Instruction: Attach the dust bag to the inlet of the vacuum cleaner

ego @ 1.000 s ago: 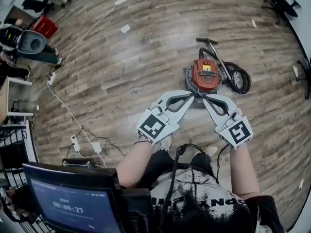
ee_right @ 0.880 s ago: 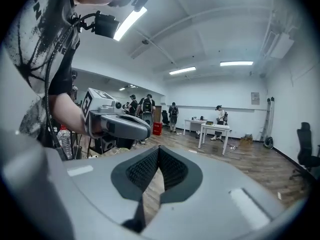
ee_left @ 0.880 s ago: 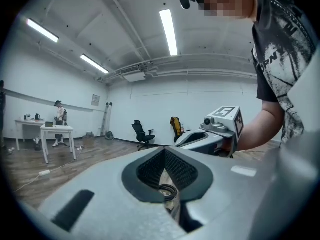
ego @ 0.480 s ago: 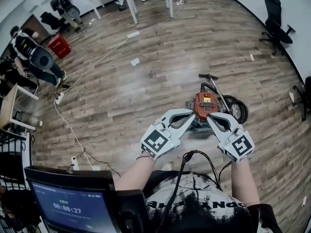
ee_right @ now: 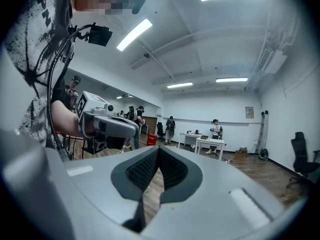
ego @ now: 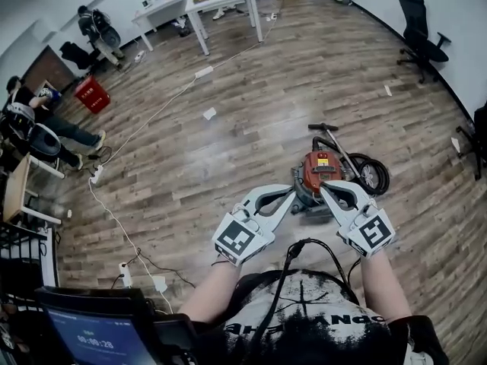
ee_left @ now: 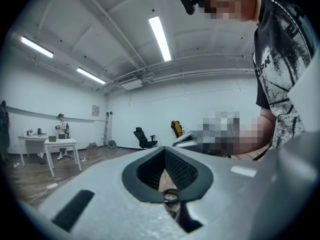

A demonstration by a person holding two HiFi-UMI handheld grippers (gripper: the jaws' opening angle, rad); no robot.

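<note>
The red-orange vacuum cleaner (ego: 320, 170) stands on the wood floor in front of me, with a black hose (ego: 374, 175) coiled at its right. No dust bag shows in any view. My left gripper (ego: 292, 192) and right gripper (ego: 324, 188) are held level side by side, high above the floor, their tips overlapping the vacuum in the head view. Both are shut with nothing between the pads. In the left gripper view the left gripper (ee_left: 164, 151) points across the room. In the right gripper view, beyond the right gripper (ee_right: 159, 150), the left gripper (ee_right: 102, 122) shows at the left.
White tables (ego: 204, 2) stand at the far end and a black office chair (ego: 420, 38) at the right. People sit at the left (ego: 34, 131) near a red box (ego: 93, 97). A white cable (ego: 114, 215) and a power strip (ego: 125, 274) lie on the floor. A monitor (ego: 106, 337) is at my lower left.
The head view has tipped up and takes in more of the room. Both grippers have risen a little and stay shut and empty. The vacuum has not moved.
</note>
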